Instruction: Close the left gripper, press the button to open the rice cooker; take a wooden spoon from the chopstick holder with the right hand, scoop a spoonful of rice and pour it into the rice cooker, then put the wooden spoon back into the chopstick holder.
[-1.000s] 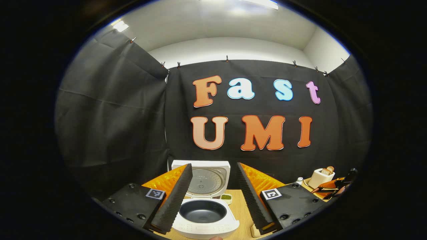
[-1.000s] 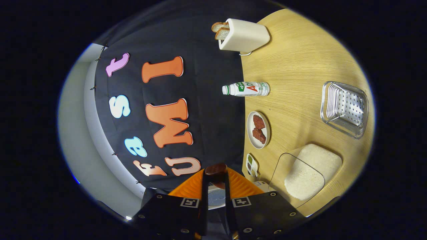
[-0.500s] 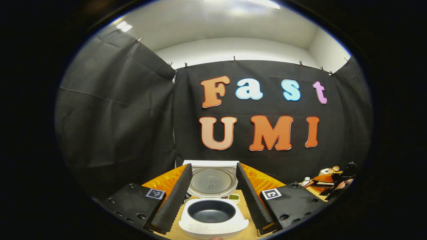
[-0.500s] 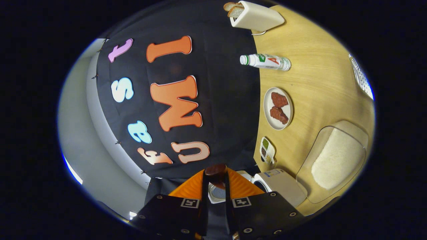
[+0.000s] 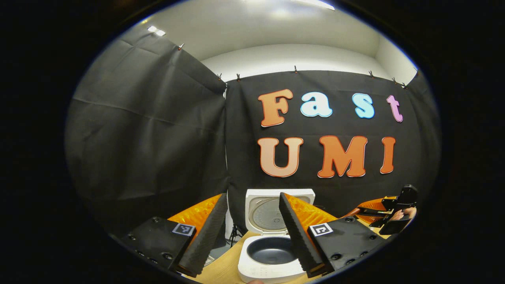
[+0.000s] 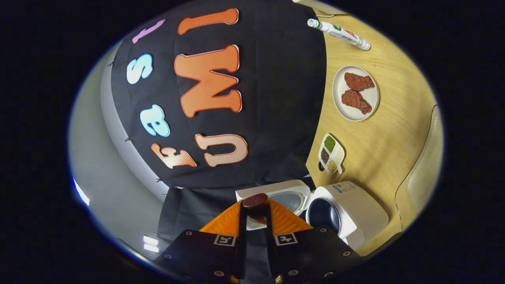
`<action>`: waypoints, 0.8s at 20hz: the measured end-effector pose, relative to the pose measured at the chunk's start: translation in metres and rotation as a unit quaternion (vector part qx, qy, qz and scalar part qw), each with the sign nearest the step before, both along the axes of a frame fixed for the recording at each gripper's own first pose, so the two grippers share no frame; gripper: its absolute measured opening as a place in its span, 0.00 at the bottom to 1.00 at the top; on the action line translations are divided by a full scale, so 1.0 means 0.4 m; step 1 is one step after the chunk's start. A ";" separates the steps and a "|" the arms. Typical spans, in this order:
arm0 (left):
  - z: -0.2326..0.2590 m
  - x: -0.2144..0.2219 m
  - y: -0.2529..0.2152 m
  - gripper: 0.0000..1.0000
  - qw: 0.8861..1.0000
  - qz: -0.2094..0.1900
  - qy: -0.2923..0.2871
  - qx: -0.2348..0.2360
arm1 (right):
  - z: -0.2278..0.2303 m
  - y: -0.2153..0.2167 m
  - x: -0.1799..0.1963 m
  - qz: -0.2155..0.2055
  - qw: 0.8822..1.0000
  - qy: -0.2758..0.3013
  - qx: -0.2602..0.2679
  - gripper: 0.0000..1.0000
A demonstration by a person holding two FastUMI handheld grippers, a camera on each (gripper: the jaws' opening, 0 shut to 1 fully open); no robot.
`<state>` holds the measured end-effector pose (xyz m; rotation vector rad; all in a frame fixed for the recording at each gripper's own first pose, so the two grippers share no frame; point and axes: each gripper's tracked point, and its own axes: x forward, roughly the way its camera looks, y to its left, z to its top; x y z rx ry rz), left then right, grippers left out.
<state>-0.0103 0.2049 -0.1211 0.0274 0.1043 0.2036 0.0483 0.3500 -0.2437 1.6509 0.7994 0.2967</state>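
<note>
The white rice cooker [image 5: 272,268] stands open on the wooden table, its lid [image 5: 268,211] upright and its dark inner pot [image 5: 272,250] showing no rice. My left gripper [image 5: 253,196] hovers open before it, with nothing between its fingers. My right gripper [image 6: 255,208] is shut on the wooden spoon [image 6: 255,201], whose brown rounded end sticks out past the fingertips. Its view is rolled sideways; the cooker [image 6: 351,215] lies just right of the fingers. In the left gripper view the right gripper [image 5: 388,216], held by a hand, is at the far right.
On the table [image 6: 394,130] lie a plate with two meat pieces [image 6: 356,92], a small divided seasoning dish [image 6: 331,154], a bottle [image 6: 339,33] and a clear box of rice [image 6: 424,173] at the edge. The table's left edge [image 5: 225,258] runs beside the cooker.
The right gripper has swung with the spoon toward the cooker, which has come into its view while the rice box slid to the edge. The left gripper's view has shifted left; its fingers stay open.
</note>
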 end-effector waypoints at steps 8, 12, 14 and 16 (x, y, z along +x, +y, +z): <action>-0.060 -0.006 0.091 0.90 0.999 0.025 0.019 -0.017 | -0.014 0.188 0.011 0.079 0.986 -0.066 -0.134 0.21; -0.075 -0.016 0.089 0.90 0.999 0.032 0.028 -0.019 | -0.015 0.256 0.004 0.117 0.962 -0.119 -0.215 0.21; -0.085 -0.019 0.097 0.90 0.999 0.036 0.031 -0.017 | -0.003 0.288 -0.001 0.133 0.946 -0.152 -0.254 0.21; -0.081 -0.030 0.113 0.90 0.999 0.038 0.031 -0.017 | 0.007 0.305 0.004 0.140 0.929 -0.181 -0.291 0.21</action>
